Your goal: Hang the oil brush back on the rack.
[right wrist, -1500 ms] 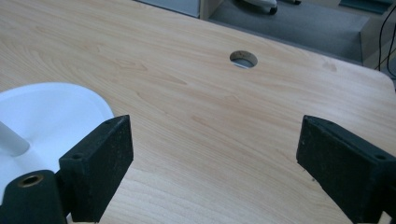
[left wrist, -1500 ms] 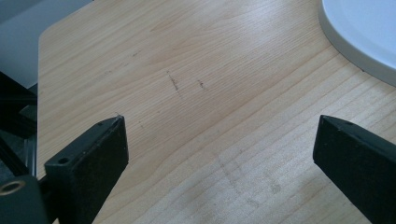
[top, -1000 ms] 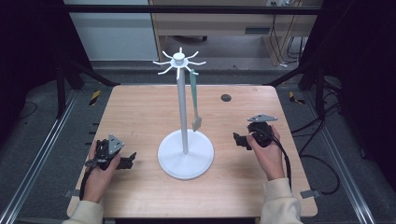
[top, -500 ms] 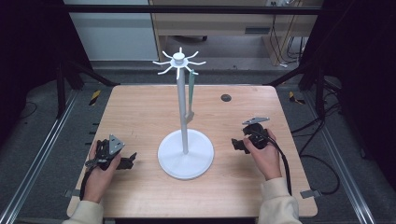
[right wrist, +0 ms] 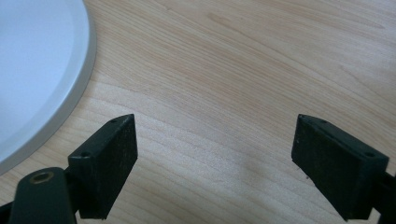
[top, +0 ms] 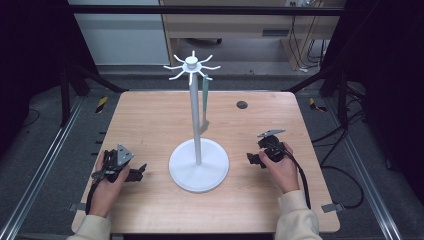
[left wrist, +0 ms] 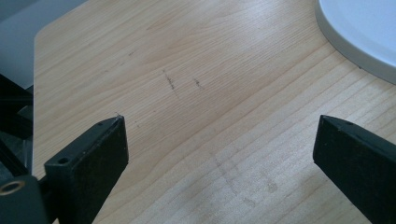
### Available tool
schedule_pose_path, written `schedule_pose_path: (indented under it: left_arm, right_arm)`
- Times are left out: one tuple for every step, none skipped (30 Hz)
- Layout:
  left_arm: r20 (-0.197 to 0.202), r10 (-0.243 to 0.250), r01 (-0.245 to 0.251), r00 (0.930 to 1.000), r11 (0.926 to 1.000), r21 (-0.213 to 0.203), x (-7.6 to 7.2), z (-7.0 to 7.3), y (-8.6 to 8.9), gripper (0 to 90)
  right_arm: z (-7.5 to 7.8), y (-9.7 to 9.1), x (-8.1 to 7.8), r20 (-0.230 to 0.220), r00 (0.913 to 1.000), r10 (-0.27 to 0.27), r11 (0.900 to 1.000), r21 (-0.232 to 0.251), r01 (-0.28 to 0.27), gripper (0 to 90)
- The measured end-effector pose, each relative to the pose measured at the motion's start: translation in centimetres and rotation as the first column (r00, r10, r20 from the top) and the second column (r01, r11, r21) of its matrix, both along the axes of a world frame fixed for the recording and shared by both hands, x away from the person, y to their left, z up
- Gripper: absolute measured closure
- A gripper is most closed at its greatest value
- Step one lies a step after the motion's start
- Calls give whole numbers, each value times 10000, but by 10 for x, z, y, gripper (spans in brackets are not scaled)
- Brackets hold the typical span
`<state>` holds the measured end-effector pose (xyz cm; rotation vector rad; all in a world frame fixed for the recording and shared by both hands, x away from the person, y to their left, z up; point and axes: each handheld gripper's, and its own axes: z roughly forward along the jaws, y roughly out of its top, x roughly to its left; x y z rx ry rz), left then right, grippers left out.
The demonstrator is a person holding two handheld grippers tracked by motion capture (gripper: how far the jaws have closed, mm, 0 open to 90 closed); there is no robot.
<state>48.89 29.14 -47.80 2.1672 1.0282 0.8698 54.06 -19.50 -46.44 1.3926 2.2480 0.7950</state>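
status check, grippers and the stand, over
Left gripper open, empty, on table. Right gripper open, empty. Green strip hangs on white stand. Nothing between.

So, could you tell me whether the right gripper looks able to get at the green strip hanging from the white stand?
Probably yes. The right gripper is open and empty beside the stand's base, and the green strip hangs on the stand's right side over bare table, with nothing between them.

White stand [top: 198,165]: round flat base on the wooden table's middle, a slim upright pole, radiating hooks at its top. One grey-green strap-like item [top: 204,102] hangs straight down from a hook, just right of the pole.
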Motion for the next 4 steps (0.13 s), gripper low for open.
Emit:
schedule_pose_path:
  left_arm:
    - [-15,-8,8,10000,10000,8,0,0,0,28]
    - [-13,-11,12,10000,10000,12,0,0,0,28]
    - [-2,-11,11,10000,10000,6,0,0,0,29]
    - [32,-11,11,10000,10000,1,0,0,0,28]
  right_arm:
    - [0,0,0,-3,10000,-5,10000,42,5,148]
    - [1,0,-1,18,10000,1,9999,103,-1,147]
    - [2,1,-1,62,10000,-3,10000,98,2,146]
    - [3,0,-1,96,10000,14,9999,152,-16,145]
